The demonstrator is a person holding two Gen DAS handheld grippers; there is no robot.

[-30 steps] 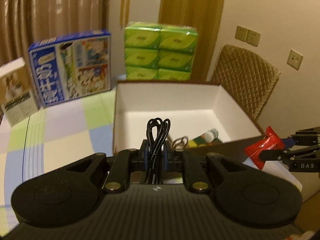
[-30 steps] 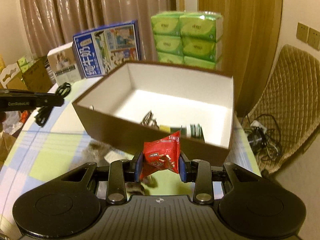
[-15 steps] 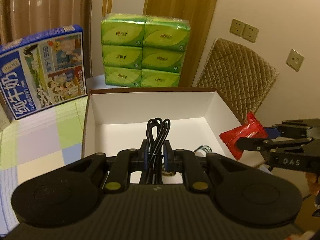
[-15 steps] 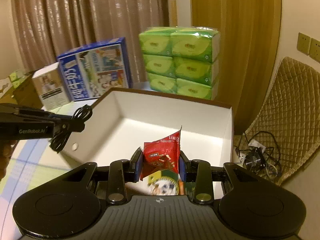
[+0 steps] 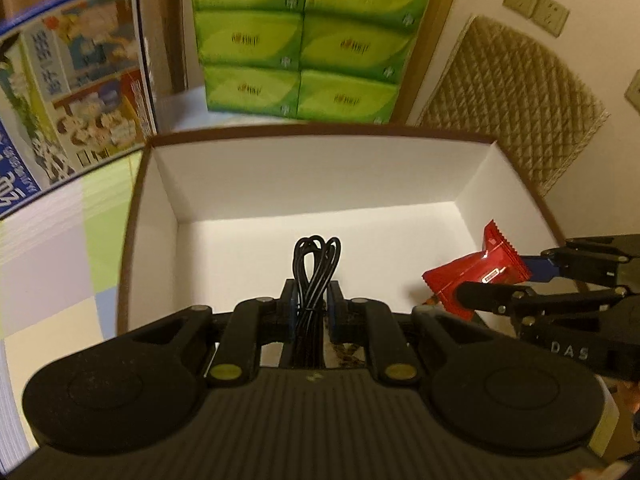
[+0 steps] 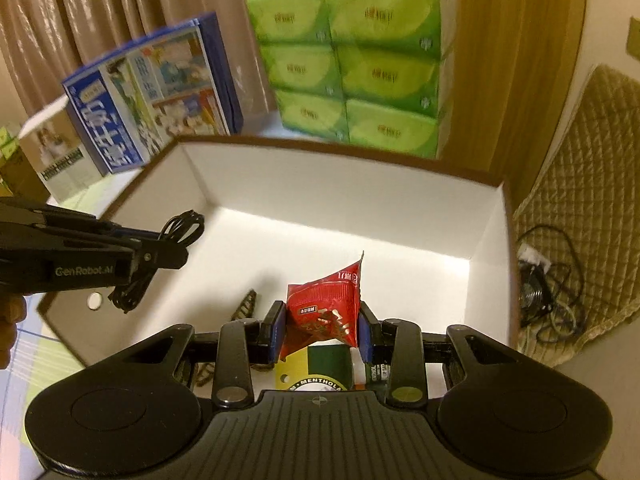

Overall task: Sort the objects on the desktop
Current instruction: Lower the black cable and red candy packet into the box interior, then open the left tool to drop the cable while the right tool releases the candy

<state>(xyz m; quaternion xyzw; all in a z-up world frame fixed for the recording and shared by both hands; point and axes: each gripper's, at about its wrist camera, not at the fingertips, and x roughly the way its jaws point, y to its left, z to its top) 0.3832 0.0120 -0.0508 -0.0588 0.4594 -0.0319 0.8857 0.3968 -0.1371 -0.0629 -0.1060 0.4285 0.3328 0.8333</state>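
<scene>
An open brown box with white inside walls (image 5: 320, 176) (image 6: 344, 188) fills both views. My left gripper (image 5: 312, 300) is shut on a coiled black cable (image 5: 316, 264), held over the box's near-left part; the same gripper (image 6: 176, 248) and cable (image 6: 180, 228) show at the left of the right wrist view. My right gripper (image 6: 322, 328) is shut on a red snack packet (image 6: 326, 306) above the box's right side, and it appears at the right edge of the left wrist view (image 5: 516, 276) with the packet (image 5: 476, 276). Below it lie a green-and-yellow package (image 6: 320, 368) and a dark clip (image 6: 244, 306).
Behind the box stand a stack of green tissue packs (image 5: 304, 40) (image 6: 352, 64), a blue milk carton box (image 5: 68, 92) (image 6: 156, 92) and a small white box (image 6: 56, 156). A quilted chair (image 5: 516, 96) is at the right, with cables on the floor (image 6: 544, 284). The tablecloth (image 5: 60, 260) is checked.
Both grippers have moved forward and down over the open box with the cable and the red packet still held. The box and tissue packs now look larger and nearer.
</scene>
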